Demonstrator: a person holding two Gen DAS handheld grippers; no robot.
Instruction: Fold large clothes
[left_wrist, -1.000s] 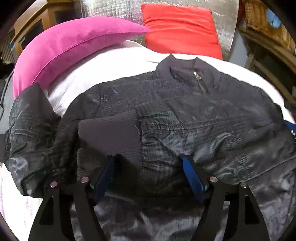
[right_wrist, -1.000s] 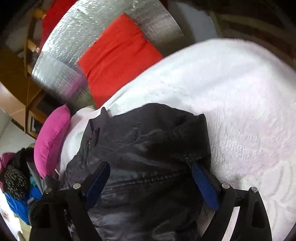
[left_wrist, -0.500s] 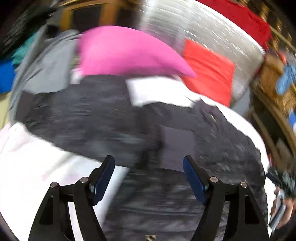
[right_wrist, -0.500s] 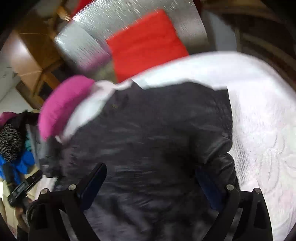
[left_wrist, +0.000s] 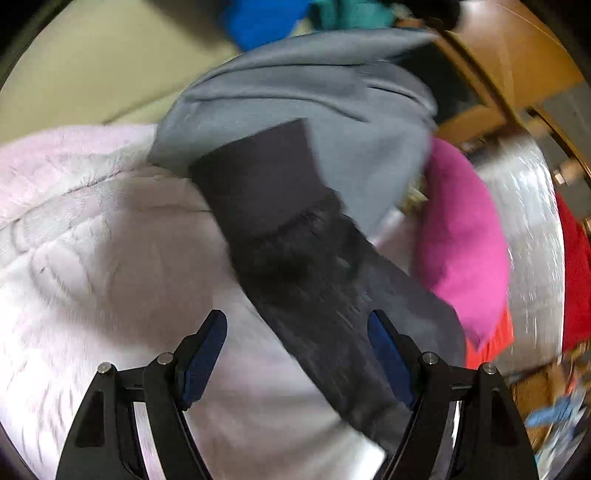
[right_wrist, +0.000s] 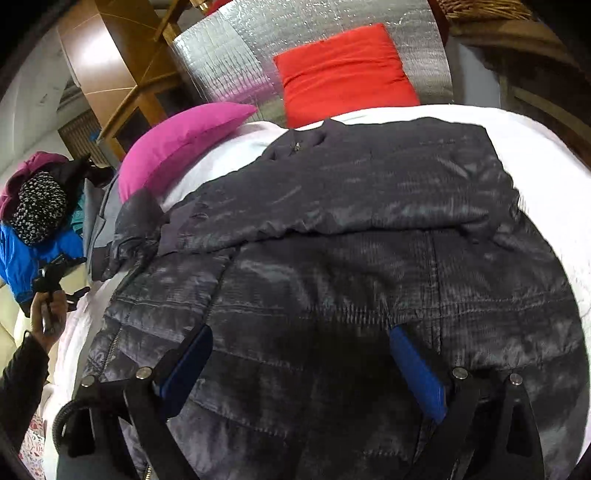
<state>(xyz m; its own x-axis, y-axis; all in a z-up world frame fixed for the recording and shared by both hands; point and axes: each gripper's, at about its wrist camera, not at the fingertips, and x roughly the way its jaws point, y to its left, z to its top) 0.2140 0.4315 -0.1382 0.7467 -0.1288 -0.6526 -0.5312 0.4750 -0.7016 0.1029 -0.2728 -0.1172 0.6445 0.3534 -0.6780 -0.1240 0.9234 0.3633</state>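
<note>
Left wrist view: my left tongs, spread, have swung to the unfolded sleeve; right tongs spread, empty, over the jacket.

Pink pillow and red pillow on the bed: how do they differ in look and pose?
The pink pillow is long, tapering to a point; the red pillow is squarish. The pink pillow lies along the bed's side, beside the black jacket; the red pillow leans upright against the silver headboard, behind the jacket's collar. Both are plain, single-coloured, and sit on the white bedspread.
</note>
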